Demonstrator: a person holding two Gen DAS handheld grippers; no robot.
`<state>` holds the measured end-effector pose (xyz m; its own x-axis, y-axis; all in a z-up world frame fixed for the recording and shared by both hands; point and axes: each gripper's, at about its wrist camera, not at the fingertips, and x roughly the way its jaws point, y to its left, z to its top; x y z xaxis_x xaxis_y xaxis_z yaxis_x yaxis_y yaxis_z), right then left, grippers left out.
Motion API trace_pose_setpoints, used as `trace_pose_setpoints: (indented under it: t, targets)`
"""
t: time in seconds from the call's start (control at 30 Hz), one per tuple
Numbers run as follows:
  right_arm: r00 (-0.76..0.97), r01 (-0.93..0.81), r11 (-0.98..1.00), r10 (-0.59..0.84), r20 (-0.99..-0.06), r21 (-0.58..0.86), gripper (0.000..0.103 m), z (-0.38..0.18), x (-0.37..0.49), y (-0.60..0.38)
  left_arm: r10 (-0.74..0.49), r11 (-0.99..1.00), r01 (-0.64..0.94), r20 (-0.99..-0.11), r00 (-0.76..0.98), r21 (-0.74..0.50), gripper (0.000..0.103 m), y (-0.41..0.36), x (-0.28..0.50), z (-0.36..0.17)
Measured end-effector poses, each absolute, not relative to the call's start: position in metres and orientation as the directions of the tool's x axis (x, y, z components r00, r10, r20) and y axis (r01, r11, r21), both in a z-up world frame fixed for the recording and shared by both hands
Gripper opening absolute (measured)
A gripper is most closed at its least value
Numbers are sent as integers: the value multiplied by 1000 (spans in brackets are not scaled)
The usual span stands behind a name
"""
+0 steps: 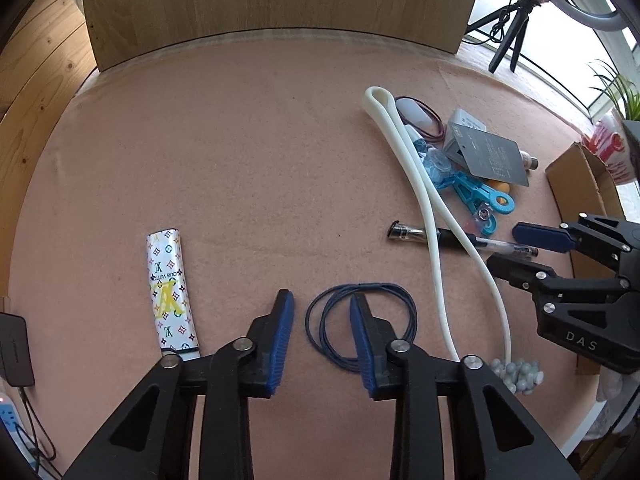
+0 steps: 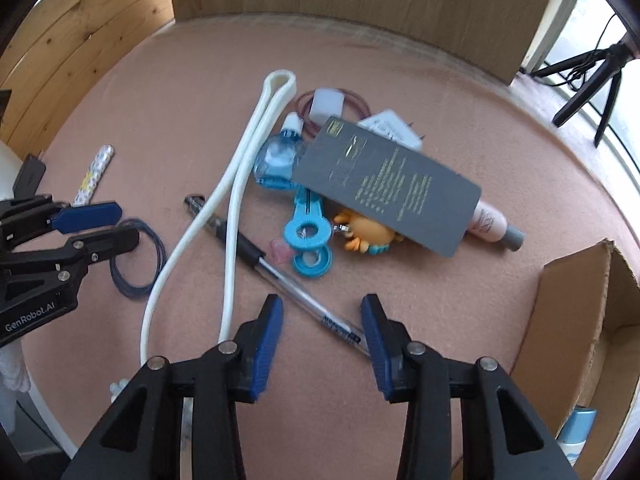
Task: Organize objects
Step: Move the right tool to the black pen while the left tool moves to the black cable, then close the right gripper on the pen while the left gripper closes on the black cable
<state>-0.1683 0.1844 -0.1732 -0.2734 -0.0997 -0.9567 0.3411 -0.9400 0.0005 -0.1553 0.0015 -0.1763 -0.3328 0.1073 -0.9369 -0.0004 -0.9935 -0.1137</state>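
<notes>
Clutter pile sits on the pink felt table top [image 1: 240, 140], roughly 1–2 o'clock in the left wrist view, dead centre in the right wrist view.

Pile contents: grey card [image 2: 386, 186] lying tilted on top, covering part of a white adapter [image 2: 394, 126], a pink tube [image 2: 494, 222] and an orange toy figure [image 2: 366, 234]. Blue bottle [image 2: 278, 158] pokes out at the card's 9 o'clock edge. Blue clip [image 2: 308, 236] just below the card. White block [image 2: 328, 104] on a reddish wire loop at 12 o'clock of the pile.

White strap [image 1: 416, 184] runs from the pile down toward 6 o'clock, crossing over the pen [image 2: 276, 270]. Pen lies diagonal, apart from the pile core.

Blue wire coil [image 1: 360, 322] lies flat, separate from the pile. Patterned stick [image 1: 170, 294] well apart, at 9 o'clock of the coil.

Left gripper [image 1: 322, 304]: jaws spread, holding nothing. Its right finger overlaps the coil in view; contact cannot be told.

Right gripper [image 2: 322, 306]: jaws spread, empty, the clear end of the pen seen between the fingers. Whether it touches the pen cannot be told.

Cardboard box [image 2: 576, 320] open at 3–4 o'clock in the right wrist view, a blue-capped item in its lower corner. Small grey beads [image 1: 518, 374] at the strap's near end. Wooden board [image 1: 280, 4] stands at 12 o'clock, tripod [image 1: 510, 20] at 1 o'clock.
</notes>
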Motion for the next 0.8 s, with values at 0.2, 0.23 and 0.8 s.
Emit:
trace_pose_setpoints:
  t: [0.2, 0.23, 0.8]
  targets:
    - [-271, 298, -954, -118, -955, 33, 19, -172, -151, 187, 96, -994, 7, -931, -352, -105, 19, -1, -150, -177]
    - [-271, 291, -956, -119, -955, 36, 18, -172, -146, 188, 96, -994, 8, -931, -353, -106, 18, -1, -149, -176]
    - [-250, 40, -984, -179, -951, 175, 9, -172, -75, 242, 140, -989, -8, -926, -351, -147, 8, -6, -117, -178]
